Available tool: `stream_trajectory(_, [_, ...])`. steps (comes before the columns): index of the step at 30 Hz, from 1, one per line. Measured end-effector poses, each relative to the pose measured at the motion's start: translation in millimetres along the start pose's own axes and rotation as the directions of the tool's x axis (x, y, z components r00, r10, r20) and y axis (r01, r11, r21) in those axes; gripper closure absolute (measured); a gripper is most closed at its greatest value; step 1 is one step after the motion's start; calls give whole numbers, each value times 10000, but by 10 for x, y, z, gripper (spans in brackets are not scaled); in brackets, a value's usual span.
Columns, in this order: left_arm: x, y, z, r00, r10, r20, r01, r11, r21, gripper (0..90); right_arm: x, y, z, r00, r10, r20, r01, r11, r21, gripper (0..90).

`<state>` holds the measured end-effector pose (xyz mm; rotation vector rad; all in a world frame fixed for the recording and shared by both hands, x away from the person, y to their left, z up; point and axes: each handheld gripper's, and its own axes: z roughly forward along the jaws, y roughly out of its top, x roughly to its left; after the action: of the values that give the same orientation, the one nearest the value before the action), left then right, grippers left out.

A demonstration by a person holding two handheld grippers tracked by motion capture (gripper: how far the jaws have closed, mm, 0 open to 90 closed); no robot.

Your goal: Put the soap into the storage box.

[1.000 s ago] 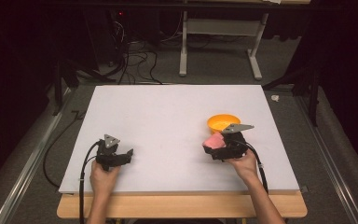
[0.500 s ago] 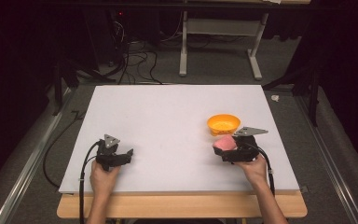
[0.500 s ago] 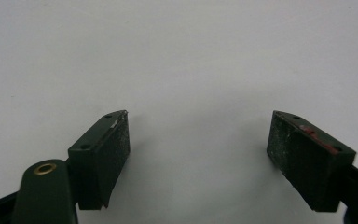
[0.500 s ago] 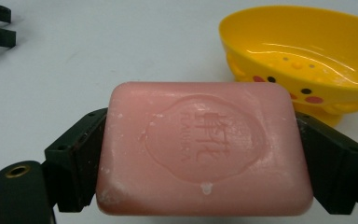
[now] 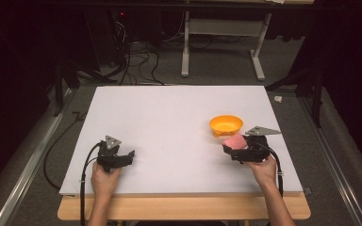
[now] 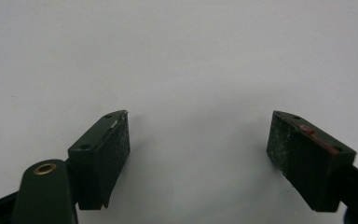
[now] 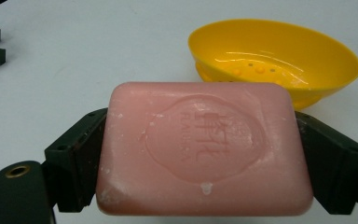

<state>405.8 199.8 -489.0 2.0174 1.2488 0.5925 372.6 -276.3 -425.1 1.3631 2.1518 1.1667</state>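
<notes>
On the white counter (image 5: 169, 122), high view, the right tool (image 5: 238, 149) carries a pink soap bar (image 5: 234, 141) just beside the yellow dish (image 5: 226, 125). Left gripper view: left tool (image 6: 198, 149) wide apart, empty. Right gripper view: jaws clamp the bar's ends; slick soap might squirt free.

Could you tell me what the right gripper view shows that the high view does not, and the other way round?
The right gripper view alone brings out the oval seal with raised lettering stamped on the pink soap bar and the small bumps in the floor of the yellow dish. The high view alone shows the person's two hands, the open left gripper resting on the white board, and the floor and table legs beyond. Both show the right gripper clamped on the soap, with the dish just beyond it.
</notes>
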Motion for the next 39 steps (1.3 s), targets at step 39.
stream_trajectory(39, [3,2,-2,10000,-13,18,13,10000,45,215,-203,492,214,9910,1193,611,-1211,9923,271,137])
